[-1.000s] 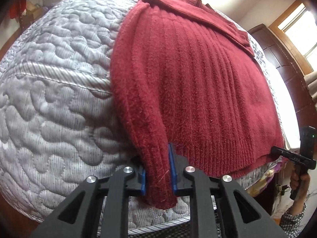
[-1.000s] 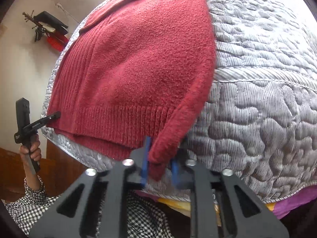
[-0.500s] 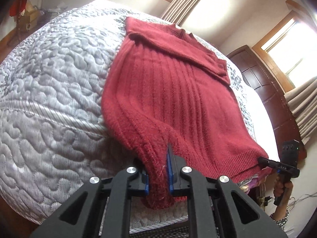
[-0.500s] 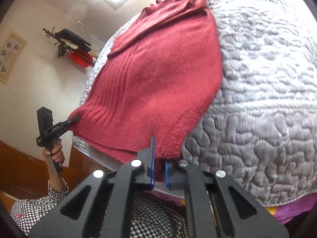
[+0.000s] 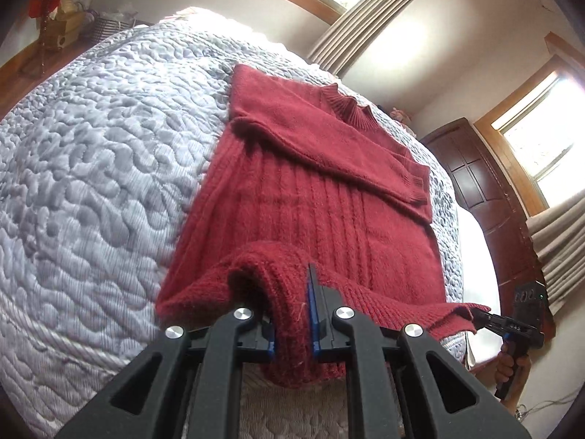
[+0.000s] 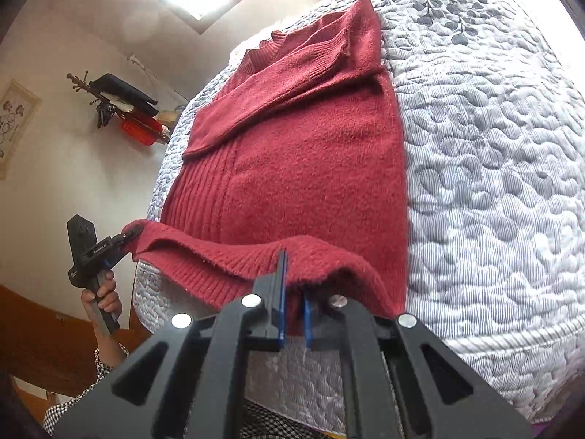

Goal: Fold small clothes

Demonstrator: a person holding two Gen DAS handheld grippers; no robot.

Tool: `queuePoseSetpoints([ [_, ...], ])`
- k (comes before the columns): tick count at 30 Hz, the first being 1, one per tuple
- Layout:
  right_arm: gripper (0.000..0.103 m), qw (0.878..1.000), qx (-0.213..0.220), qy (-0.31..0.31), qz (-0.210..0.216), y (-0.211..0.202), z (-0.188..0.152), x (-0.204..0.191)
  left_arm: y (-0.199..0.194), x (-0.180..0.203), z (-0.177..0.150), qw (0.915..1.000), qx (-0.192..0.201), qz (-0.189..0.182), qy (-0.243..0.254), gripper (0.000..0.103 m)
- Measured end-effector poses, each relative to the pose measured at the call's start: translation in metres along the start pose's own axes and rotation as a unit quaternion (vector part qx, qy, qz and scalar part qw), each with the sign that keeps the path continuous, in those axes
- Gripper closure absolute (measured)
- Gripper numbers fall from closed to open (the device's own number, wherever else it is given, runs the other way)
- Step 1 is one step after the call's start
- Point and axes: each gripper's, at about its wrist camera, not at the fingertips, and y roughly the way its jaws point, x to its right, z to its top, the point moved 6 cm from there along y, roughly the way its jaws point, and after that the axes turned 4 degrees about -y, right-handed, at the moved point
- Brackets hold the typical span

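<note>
A dark red knit sweater [image 5: 310, 197] lies flat on the grey quilted bed [image 5: 91, 183], collar at the far end, sleeves folded across the chest. My left gripper [image 5: 292, 311] is shut on the hem's left corner, which is raised and curls over the body. At the right edge of the left wrist view, the right gripper [image 5: 484, 317] pinches the opposite hem corner. In the right wrist view the sweater [image 6: 303, 153] spreads ahead, and my right gripper [image 6: 294, 292] is shut on the lifted hem. The left gripper [image 6: 126, 236] holds the far corner there, with a hand [image 6: 102, 292] on its grip.
The quilt [image 6: 493, 183] extends wide on both sides of the sweater. A dark wooden door [image 5: 486, 190] and curtains [image 5: 365, 11] stand beyond the bed. A wall rack [image 6: 109, 98] with dark clothes and a red basket hangs on the left wall.
Both grippers have risen with the hem, which hung over the bed's front edge a second ago. It now stands lifted above the sweater's lower body, stretched between them.
</note>
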Motion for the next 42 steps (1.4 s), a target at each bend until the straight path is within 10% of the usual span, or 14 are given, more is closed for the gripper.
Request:
queuePoseSetpoints([
  [19, 0.091, 0.997, -0.048, 0.065, 0.017, 0.064, 0.068, 0.063, 0.082, -0.029, 0.047, 0.9954, -0.066, -0.007, -0.069, 0.078],
  [25, 0.05, 0.999, 0.001, 0.047, -0.023, 0.023, 0.077, 0.077, 0.054, -0.035, 0.053, 0.9947, -0.051, -0.027, -0.085, 0.055],
  [32, 0.05, 0.997, 0.008, -0.024, -0.071, -0.003, 0.077, 0.066, 0.003, -0.032, 0.077, 0.9948, 0.064, 0.079, 0.01, 0.037],
  [42, 0.043, 0.993, -0.036, -0.074, -0.082, 0.052, 0.092, 0.046, 0.05, -0.005, 0.075, 0.9853, 0.017, 0.108, 0.131, 0.035],
])
